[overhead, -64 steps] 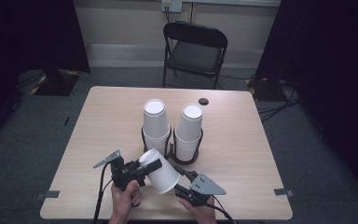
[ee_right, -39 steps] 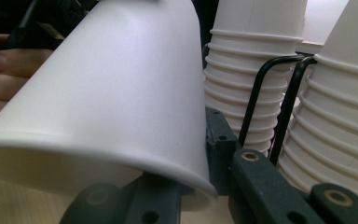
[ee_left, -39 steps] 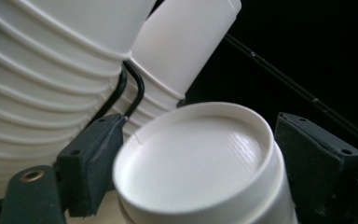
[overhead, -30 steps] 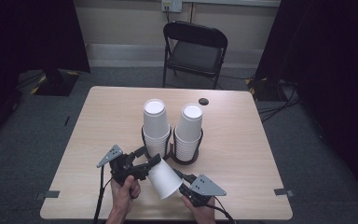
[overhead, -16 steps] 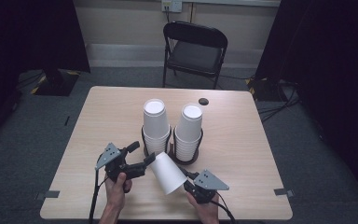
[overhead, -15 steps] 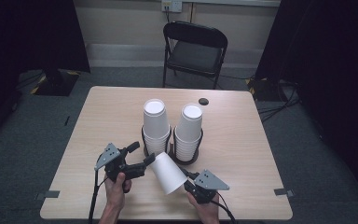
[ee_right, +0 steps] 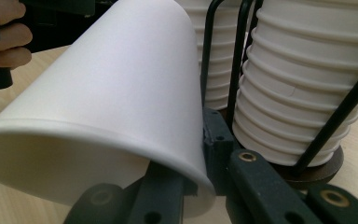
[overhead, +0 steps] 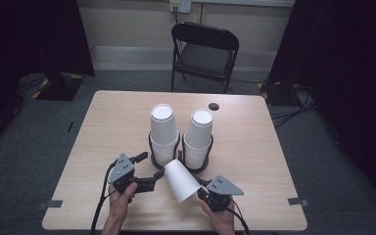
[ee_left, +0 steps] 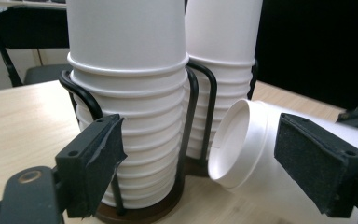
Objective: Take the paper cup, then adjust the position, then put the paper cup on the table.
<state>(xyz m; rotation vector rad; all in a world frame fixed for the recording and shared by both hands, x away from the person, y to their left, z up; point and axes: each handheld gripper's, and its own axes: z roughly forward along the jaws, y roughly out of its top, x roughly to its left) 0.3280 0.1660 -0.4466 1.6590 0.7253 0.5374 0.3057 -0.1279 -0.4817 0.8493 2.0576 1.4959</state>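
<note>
A single white paper cup [overhead: 180, 180] lies tilted above the table's front. My right gripper [overhead: 199, 189] is shut on its rim, one jaw inside the mouth and one outside [ee_right: 191, 172]. The cup's side [ee_right: 121, 88] rises up and to the left of those jaws. My left gripper [overhead: 151, 166] stands open just left of the cup. The cup's base [ee_left: 235, 140] sits between its pads [ee_left: 93, 163], close to the right one and well apart from the left one. Two stacks of white cups [overhead: 164, 132] [overhead: 197, 139] stand upside down in black wire holders [ee_left: 193, 107] just behind.
The wooden table [overhead: 103, 127] has free room left and right of the stacks. A small dark round object [overhead: 214, 106] lies near the far edge. A black folding chair [overhead: 204, 51] stands behind the table. The table's front edge is close under both hands.
The cup in my right gripper has shifted a little to the right and turned its base up toward the stacks. My left gripper has stayed nearly in place, its jaws equally wide.
</note>
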